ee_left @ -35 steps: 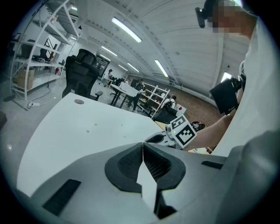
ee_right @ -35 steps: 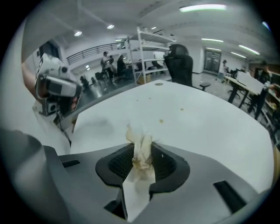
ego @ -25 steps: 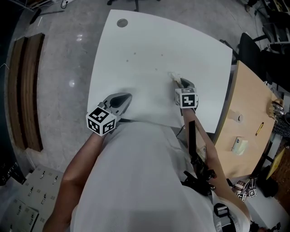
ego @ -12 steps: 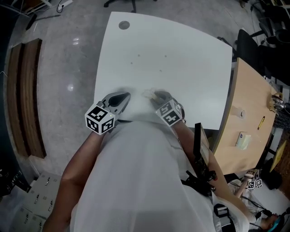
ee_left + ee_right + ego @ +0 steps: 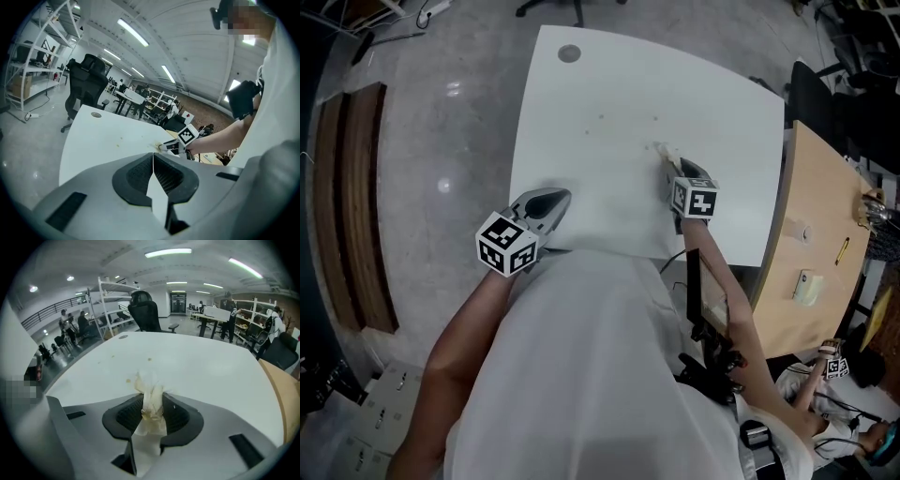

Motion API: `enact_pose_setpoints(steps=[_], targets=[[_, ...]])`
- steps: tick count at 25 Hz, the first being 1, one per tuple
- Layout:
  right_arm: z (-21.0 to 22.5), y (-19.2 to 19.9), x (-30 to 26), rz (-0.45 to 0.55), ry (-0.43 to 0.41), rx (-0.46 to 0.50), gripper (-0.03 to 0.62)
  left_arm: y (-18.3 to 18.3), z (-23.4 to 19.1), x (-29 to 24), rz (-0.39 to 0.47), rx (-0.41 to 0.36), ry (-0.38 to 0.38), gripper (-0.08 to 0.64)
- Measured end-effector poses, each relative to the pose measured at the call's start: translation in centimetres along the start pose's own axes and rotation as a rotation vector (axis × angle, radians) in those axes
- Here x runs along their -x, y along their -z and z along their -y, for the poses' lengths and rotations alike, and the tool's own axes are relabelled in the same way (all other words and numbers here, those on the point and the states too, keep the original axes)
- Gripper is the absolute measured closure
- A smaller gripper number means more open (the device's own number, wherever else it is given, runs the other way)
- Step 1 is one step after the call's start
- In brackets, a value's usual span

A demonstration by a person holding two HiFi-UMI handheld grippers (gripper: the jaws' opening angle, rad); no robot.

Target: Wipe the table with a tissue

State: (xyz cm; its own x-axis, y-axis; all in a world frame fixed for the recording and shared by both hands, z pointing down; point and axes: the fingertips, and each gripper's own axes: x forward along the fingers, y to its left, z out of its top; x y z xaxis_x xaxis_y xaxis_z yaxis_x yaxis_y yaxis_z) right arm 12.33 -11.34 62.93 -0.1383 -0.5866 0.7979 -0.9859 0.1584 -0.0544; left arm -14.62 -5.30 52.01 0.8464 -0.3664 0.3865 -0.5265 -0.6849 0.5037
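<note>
At the near left edge of the white table (image 5: pixel 628 94), the left gripper (image 5: pixel 551 197) hovers with its jaws pressed together on nothing, as its own view shows. Further in on the right, the right gripper (image 5: pixel 667 161) is clamped on a crumpled tissue (image 5: pixel 151 401) whose tip meets the tabletop. The head view gives only a pale tuft there; the right gripper view shows yellowish stains on it. Just beyond lie small brown spots (image 5: pixel 149 359), and a grey round cap (image 5: pixel 569 54) sits at the far corner.

The right gripper (image 5: pixel 668 163) holds a crumpled tissue (image 5: pixel 660 150) against the white table (image 5: pixel 712 103), near a few small specks (image 5: pixel 602 117). The left gripper (image 5: pixel 559 197) sits at the table's near edge, well apart.
</note>
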Motion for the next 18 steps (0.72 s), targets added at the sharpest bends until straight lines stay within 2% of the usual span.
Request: enact_pose_setpoints(steps=[4, 9, 12, 18], targets=[[1.1, -0.2, -0.8, -0.046, 0.117, 0.007, 0.482, 0.1, -1.0, 1.5, 0.008, 0.005, -0.020, 0.552], [0.2, -0.6, -1.1, -0.133, 0.232, 0.202, 0.482, 0.5, -2.2, 2.6, 0.012, 0.011, -0.033, 0.552], [-0.7, -0.9, -1.5, -0.185, 0.248, 0.339, 0.482, 0.6, -2.0, 2.5, 0.015, 0.011, -0.024, 0.552], [-5.1, -2.6, -2.8, -0.239, 0.220, 0.584, 0.483, 0.6, -1.8, 3.1, 0.021, 0.013, -0.018, 0.552]])
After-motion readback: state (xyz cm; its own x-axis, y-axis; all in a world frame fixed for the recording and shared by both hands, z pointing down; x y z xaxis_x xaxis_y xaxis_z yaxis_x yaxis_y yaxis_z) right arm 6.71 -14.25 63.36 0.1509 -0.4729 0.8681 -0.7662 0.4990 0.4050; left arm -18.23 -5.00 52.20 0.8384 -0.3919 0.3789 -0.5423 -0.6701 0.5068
